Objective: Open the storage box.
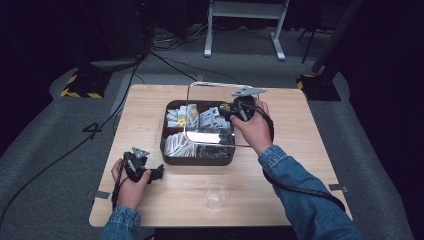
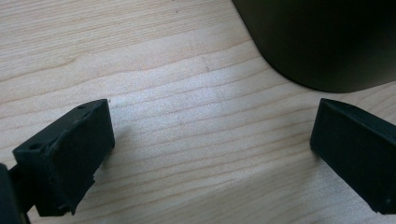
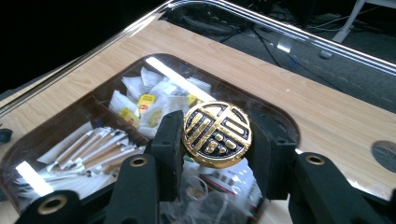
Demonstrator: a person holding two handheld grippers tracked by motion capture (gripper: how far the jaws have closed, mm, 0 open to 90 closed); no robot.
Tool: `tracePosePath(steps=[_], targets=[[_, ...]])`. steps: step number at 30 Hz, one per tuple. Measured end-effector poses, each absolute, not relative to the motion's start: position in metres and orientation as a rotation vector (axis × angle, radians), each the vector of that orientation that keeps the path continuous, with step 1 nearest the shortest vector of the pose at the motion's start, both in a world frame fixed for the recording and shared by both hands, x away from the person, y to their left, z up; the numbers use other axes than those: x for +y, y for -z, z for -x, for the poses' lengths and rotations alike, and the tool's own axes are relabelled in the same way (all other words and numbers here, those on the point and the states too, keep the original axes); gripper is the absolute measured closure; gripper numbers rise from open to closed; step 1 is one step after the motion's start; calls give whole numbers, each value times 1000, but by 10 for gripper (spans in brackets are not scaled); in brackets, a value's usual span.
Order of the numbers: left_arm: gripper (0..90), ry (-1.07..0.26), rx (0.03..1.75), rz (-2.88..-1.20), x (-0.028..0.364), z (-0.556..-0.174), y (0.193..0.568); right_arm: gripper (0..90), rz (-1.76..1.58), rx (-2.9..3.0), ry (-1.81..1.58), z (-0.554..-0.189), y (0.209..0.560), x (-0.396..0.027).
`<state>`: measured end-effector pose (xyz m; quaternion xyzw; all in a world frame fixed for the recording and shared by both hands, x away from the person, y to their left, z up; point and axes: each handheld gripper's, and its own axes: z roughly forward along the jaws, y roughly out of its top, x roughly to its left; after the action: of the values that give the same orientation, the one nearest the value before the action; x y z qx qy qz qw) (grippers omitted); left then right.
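Lid removal in hand: right tool (image 3: 215,140) clamps the gold knob (image 3: 217,134) of the clear lid (image 1: 192,107), tilted above the sachet box (image 1: 197,159); left tool (image 2: 205,154) wide, empty, on the counter (image 1: 150,107); next, set the lid aside.

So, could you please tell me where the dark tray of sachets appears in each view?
High view: the dark tray sits mid-table, under the clear lid that the right gripper holds up.
Left gripper view: its rounded corner fills the top right.
Right gripper view: it lies behind the gold knob, seen through the lid.
Shared landmark: the wooden table.
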<state>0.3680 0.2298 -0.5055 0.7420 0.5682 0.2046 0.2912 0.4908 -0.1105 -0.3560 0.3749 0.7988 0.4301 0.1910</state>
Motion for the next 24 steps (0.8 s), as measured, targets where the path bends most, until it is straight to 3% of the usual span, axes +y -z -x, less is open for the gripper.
tracePosePath(steps=[24], targets=[[2,-539,1509,-1987,231,-368,505,589,-1140,2177,-1160,-487,348,-196]])
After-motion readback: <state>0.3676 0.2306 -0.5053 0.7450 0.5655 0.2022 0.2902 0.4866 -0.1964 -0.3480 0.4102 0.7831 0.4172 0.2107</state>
